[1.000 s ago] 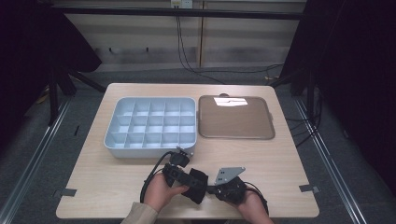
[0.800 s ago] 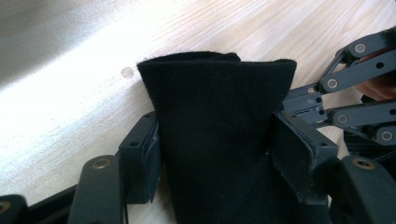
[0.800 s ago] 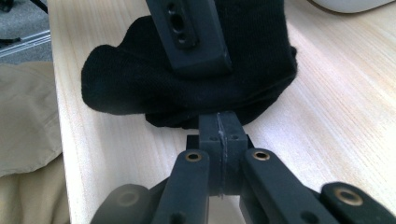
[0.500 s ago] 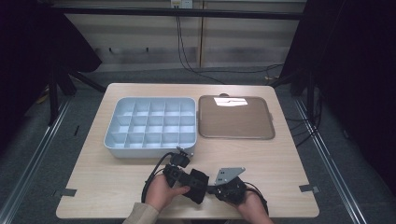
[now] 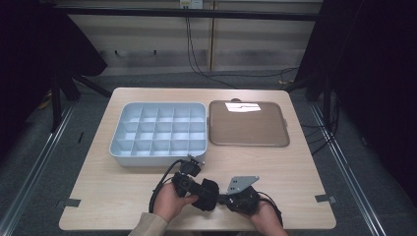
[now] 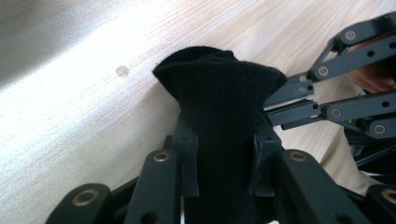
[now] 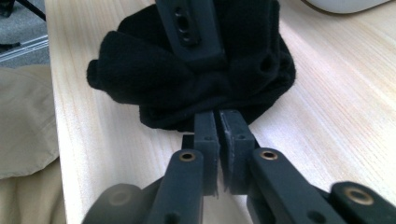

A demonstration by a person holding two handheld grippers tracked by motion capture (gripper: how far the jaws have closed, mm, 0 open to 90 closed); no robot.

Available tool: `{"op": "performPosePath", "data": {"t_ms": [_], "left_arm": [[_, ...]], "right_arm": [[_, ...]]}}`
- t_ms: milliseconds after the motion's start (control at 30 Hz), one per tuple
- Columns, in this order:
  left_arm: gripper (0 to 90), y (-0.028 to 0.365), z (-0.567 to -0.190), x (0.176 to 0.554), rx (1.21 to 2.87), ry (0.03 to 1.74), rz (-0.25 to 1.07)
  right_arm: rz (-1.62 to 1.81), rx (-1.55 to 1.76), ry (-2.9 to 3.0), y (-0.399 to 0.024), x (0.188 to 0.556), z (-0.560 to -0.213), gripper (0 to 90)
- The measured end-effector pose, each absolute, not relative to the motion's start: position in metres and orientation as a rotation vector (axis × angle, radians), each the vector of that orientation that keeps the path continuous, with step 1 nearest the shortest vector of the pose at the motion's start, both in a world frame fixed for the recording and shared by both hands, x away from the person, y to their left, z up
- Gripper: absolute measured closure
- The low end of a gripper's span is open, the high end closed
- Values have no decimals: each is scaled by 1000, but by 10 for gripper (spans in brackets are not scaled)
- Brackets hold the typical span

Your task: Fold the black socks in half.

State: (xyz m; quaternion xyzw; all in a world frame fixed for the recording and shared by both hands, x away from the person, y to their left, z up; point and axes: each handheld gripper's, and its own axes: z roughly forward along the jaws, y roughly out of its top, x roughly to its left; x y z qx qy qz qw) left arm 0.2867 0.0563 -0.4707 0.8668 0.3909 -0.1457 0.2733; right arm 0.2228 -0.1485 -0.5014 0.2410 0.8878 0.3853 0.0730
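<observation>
Closed further since a second ago: left gripper [image 6: 223, 154] jaws, now pinching a bunched black cloth [image 6: 219, 88] with both pads pressed into the fabric; hands otherwise unmoved at the near table edge. Seen from above, left gripper [image 5: 194, 184] and right gripper [image 5: 223, 198] meeting over the black cloth [image 5: 208, 193], close to the person's body. Right gripper [image 7: 218, 126] nearly pressed together, only a thin slit between the pads, tips nipping the lower edge of the black cloth [image 7: 154, 70]; jaws just eased open slightly. Beyond, on the wooden table [image 5: 305, 172], a pale blue compartment tray [image 5: 162, 155] just past the left gripper, and a flat brown tray [image 5: 246, 123] beside it on the right.

Likely step: gathering or folding the cloth between both grippers. Best done by keeping the left pinch firm on the thick bundle, taking a fuller bite with the right, and pulling gently so no fabric slips free.
</observation>
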Motion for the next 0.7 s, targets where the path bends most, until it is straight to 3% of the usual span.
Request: {"op": "performPosePath", "data": {"t_ms": [300, 567, 700], "left_arm": [[701, 63, -461, 290, 2338, 1048, -402], [700, 75, -449, 296, 2341, 1066, -383], [699, 78, -448, 297, 2339, 1073, -381]], "right_arm": [[1153, 789, 2636, -152, 225, -501, 717], [1189, 948, 2527, -166, 232, -497, 434], [1156, 982, 2500, -170, 234, -498, 369]]}}
